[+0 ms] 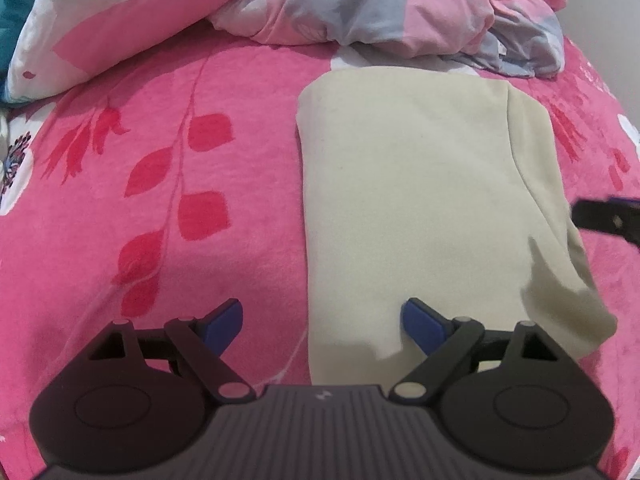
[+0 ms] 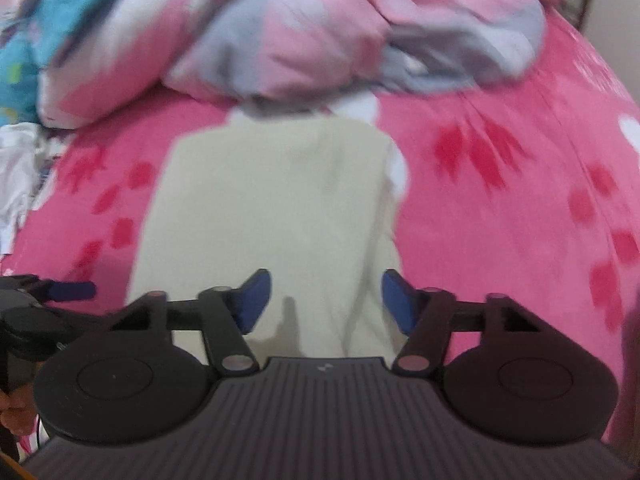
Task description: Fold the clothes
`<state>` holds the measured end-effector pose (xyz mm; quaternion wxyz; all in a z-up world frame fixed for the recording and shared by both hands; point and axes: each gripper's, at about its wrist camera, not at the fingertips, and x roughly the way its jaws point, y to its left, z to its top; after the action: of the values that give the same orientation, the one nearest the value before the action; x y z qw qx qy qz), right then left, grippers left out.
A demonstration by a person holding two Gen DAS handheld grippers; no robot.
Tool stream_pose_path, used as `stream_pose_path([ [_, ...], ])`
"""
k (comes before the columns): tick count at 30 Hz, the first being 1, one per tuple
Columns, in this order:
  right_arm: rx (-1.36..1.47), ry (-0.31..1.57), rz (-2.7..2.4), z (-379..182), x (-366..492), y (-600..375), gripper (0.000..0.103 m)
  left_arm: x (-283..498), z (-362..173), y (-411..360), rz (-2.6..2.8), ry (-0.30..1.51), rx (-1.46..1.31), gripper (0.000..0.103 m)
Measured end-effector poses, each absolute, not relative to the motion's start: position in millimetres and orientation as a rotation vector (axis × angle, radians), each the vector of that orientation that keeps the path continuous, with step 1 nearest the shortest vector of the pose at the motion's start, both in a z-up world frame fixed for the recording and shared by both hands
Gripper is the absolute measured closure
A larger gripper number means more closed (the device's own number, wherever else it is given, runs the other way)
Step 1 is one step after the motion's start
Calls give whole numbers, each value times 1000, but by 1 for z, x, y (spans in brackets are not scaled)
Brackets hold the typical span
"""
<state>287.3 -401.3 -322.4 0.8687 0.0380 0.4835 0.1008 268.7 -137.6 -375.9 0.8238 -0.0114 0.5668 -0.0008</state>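
Observation:
A cream garment point(image 1: 420, 200) lies folded into a long flat rectangle on the pink bed, with a folded flap along its right side. My left gripper point(image 1: 324, 322) hangs over the garment's near left edge, open, one blue pad over the bedspread and the other over the cloth. In the blurred right wrist view, my right gripper point(image 2: 326, 300) stands above the near end of the same garment point(image 2: 272, 208), its blue pads apart and pressing on nothing. The right gripper's black tip point(image 1: 604, 220) shows at the right edge of the left wrist view. The left gripper point(image 2: 68, 292) shows at the left of the right wrist view.
The pink bedspread point(image 1: 160, 200) with red leaf prints covers the bed. A crumpled pink, grey and white quilt point(image 1: 360, 4) is piled at the back, just beyond the garment. Teal fabric point(image 1: 12, 12) sits far left, and white cloth point(image 2: 20, 168) lies off the bed's left side.

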Motion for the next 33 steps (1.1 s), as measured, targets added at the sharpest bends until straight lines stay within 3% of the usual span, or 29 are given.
stream_pose_path([
  [5, 4, 992, 268, -324, 298, -390, 84, 263, -378, -127, -25, 1195, -58, 14],
  [12, -62, 1011, 334, -354, 319, -369, 90, 262, -381, -124, -44, 1182, -49, 12],
  [13, -77, 1016, 296, -363, 328, -374, 93, 262, -381, -124, -48, 1180, -47, 12],
  [14, -71, 1021, 261, -369, 336, -380, 103, 262, -382, -125, -53, 1177, -46, 12],
  [16, 76, 1035, 201, -367, 346, -406, 103, 262, -382, -125, -54, 1180, -41, 11],
  [23, 112, 951, 108, -336, 349, -439, 98, 262, -384, -119, -64, 1181, -70, 11],
  [30, 43, 1027, 52, -379, 396, -442, 101, 261, -385, -119, -79, 1167, -68, 10],
  [33, 192, 999, -28, -366, 391, -476, 99, 260, -386, -116, -84, 1160, -76, 10],
])
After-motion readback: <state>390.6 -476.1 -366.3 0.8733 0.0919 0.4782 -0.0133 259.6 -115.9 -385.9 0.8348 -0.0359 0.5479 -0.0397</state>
